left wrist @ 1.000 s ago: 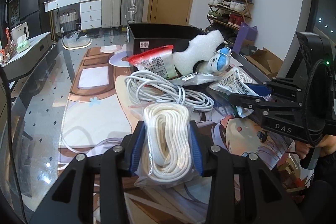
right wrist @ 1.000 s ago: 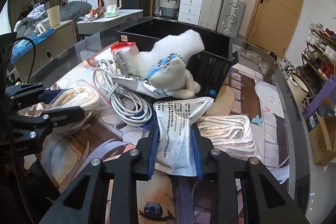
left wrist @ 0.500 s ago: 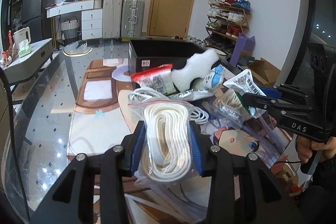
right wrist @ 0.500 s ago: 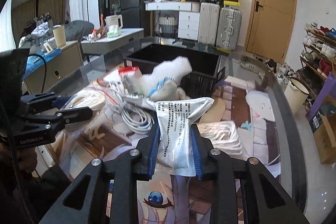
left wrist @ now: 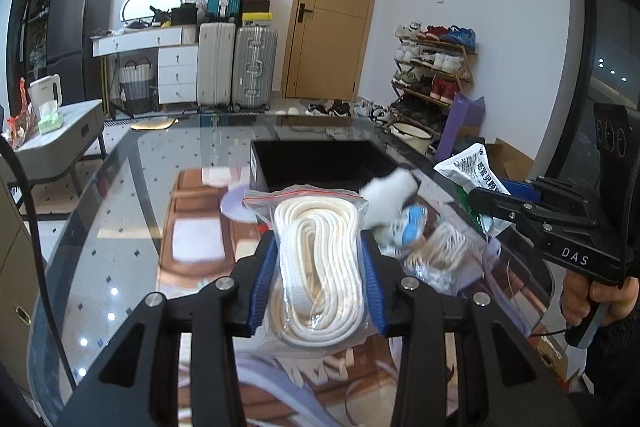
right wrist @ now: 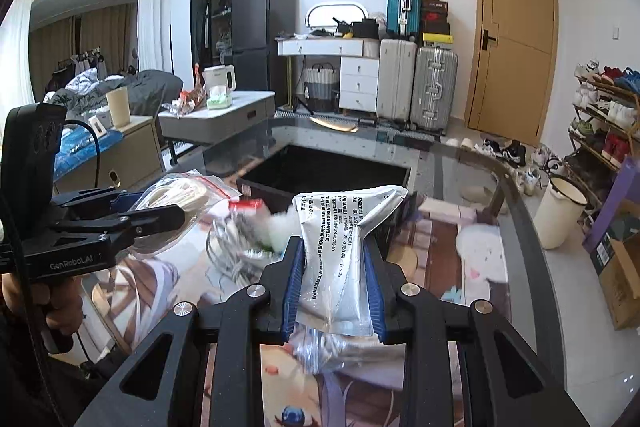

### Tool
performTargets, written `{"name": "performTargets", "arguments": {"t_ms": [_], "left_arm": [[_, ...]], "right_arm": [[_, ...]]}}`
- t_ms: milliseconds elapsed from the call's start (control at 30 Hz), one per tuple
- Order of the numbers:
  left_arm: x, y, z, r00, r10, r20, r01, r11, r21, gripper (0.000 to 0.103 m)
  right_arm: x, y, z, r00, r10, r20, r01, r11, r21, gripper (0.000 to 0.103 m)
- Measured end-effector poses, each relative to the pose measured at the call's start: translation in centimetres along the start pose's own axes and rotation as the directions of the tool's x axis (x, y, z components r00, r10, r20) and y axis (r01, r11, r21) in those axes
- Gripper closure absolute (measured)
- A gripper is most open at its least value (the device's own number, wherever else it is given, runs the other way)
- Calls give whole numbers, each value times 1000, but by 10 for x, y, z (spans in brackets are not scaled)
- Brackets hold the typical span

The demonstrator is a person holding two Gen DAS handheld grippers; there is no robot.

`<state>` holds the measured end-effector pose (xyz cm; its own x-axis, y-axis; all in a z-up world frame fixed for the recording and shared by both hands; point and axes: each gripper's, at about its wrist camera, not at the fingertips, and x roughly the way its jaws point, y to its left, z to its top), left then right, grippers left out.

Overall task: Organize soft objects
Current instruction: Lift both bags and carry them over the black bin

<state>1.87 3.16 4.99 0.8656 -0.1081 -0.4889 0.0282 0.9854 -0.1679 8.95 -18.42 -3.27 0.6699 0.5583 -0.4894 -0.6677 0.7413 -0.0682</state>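
Claws: left claw (left wrist: 318, 281) is clamped on a rope bag (left wrist: 318, 259); right claw (right wrist: 334, 287) is clamped on a silver pouch (right wrist: 340, 259); both are held above the table (left wrist: 132, 187).
Left behind: plush (left wrist: 390, 193), white cable (right wrist: 228, 259) and a second rope bag (left wrist: 440, 255) lie on the table, near the box.
Box (right wrist: 332, 167): black, open, beyond the clutter; looks empty.
Progress: early, I judge; two items lifted, none yet boxed.

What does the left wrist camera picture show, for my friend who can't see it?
The left gripper jaws squeeze a clear bag of white rope above a glass table. Ahead sits a black box; at right, the right gripper holds a silver packet.
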Motion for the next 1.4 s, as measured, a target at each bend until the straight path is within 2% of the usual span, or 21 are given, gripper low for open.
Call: {"name": "performTargets", "arguments": {"t_ms": [233,667,1400], "left_arm": [[6,0,27,999,5,41,-6,1000,16,64],[33,7,61,998,16,62,-18,999,28,64],[91,12,76,999,28,25,-29,1000,10,64]], "right_arm": [[6,-9,21,999,15,39,-16,1000,9,74],[33,-29,51,997,38,61,-40,999,26,74],[101,-45,71,997,80,-22,-80,997,22,74]]}}
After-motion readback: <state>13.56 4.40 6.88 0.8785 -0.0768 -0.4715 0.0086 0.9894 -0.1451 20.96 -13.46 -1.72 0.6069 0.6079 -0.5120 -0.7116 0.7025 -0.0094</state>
